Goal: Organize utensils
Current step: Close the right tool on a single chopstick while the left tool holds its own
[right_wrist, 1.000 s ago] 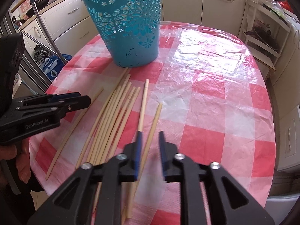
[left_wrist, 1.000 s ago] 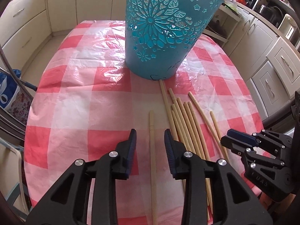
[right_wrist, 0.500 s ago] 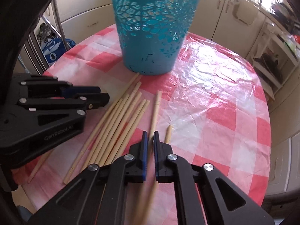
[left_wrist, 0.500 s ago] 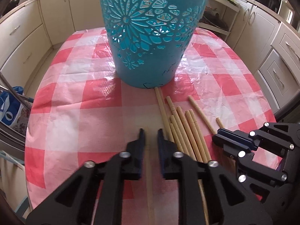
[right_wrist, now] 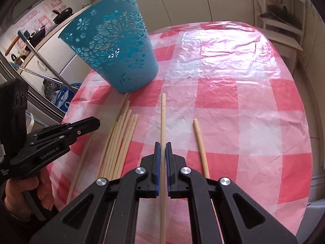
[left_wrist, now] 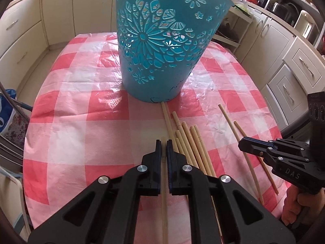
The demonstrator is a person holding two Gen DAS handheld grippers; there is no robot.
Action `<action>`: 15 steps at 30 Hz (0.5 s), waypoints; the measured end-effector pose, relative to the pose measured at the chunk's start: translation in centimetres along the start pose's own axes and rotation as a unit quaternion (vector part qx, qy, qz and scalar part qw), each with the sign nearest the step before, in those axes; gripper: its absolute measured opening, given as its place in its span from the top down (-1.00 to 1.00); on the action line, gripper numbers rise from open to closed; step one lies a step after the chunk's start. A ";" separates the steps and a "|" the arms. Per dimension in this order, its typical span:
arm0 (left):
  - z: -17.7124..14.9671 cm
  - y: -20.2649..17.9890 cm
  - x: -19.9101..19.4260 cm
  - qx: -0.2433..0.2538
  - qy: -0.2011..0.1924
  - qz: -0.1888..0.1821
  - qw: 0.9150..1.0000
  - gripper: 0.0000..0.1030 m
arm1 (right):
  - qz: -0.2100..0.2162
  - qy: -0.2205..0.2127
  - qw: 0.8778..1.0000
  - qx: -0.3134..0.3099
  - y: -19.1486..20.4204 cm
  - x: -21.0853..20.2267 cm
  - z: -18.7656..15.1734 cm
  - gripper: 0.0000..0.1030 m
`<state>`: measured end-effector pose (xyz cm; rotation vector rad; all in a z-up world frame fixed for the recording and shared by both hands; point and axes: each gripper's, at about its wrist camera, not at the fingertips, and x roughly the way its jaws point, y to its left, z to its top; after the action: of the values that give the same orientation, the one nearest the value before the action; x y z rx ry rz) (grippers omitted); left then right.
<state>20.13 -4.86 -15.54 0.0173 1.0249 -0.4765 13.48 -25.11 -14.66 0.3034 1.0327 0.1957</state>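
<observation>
Nearest, the left tool (left_wrist: 164, 149) and right tool (right_wrist: 163, 152) each gripped one chopstick (right_wrist: 163, 122). Beyond, a loose bundle (left_wrist: 186, 140) and strays lay on the checked surface (left_wrist: 81, 122); farthest, the blue basket (left_wrist: 160, 46) apparently awaited all.

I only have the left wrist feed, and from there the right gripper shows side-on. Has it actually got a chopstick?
Observer: Yes. The right gripper is shut on a chopstick that runs straight out between its fingers.
Operator: Does that one touch the bin?
Observer: No. Its tip stops short of the bin, near the right of the base.
Operator: Anything on its other side?
Observer: A lone chopstick lies to its right, apart from it.
</observation>
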 end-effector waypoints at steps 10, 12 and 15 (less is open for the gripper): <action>0.6 0.8 1.0 -0.005 0.022 0.009 1.000 0.89 | 0.010 0.004 1.000 0.004 0.1 0.6 -0.1 0.89; 0.4 0.8 0.9 -0.001 0.033 0.008 0.999 0.79 | 0.012 0.006 1.000 0.005 0.1 0.6 -0.1 0.89; -0.2 0.4 0.2 0.023 0.043 0.017 0.999 0.34 | 0.012 0.009 1.000 0.003 0.3 0.8 -0.1 0.89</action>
<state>20.19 -4.57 -15.92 0.0968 1.0973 -0.4703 13.74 -24.56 -15.23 0.3189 1.0485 0.2173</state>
